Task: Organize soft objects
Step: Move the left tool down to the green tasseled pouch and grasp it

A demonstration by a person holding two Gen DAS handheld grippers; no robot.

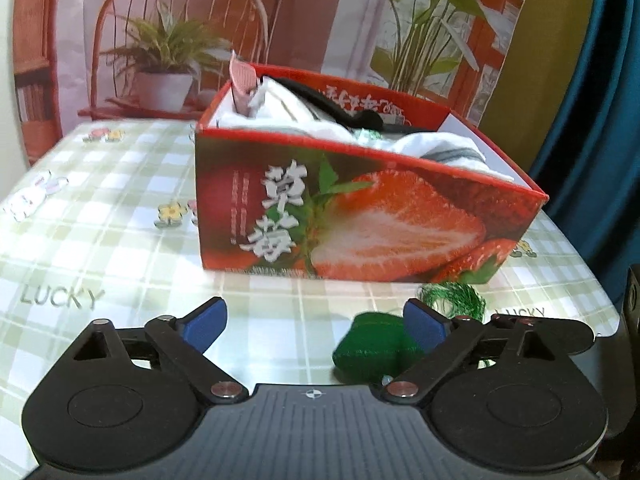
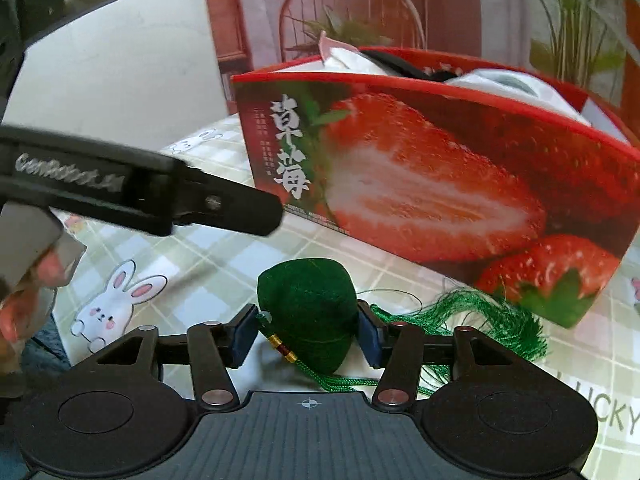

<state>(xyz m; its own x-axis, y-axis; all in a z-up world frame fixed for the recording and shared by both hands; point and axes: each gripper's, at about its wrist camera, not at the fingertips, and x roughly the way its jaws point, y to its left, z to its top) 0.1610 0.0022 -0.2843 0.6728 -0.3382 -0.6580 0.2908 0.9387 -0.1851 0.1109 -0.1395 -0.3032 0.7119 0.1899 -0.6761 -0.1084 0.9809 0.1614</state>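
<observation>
A green stuffed pouch (image 2: pixel 310 312) with a green tassel (image 2: pixel 480 320) lies on the checked tablecloth in front of a red strawberry box (image 2: pixel 440 184). My right gripper (image 2: pixel 308 336) has its jaws around the pouch, pads touching both sides. In the left wrist view my left gripper (image 1: pixel 316 324) is open and empty, with the pouch (image 1: pixel 372 350) by its right finger. The box (image 1: pixel 360 216) holds white and black soft items (image 1: pixel 304 116).
The left gripper's black body (image 2: pixel 140 192) crosses the left of the right wrist view. The table edge (image 1: pixel 600 320) lies to the right, with a teal curtain (image 1: pixel 600 100) beyond. A printed backdrop stands behind the table.
</observation>
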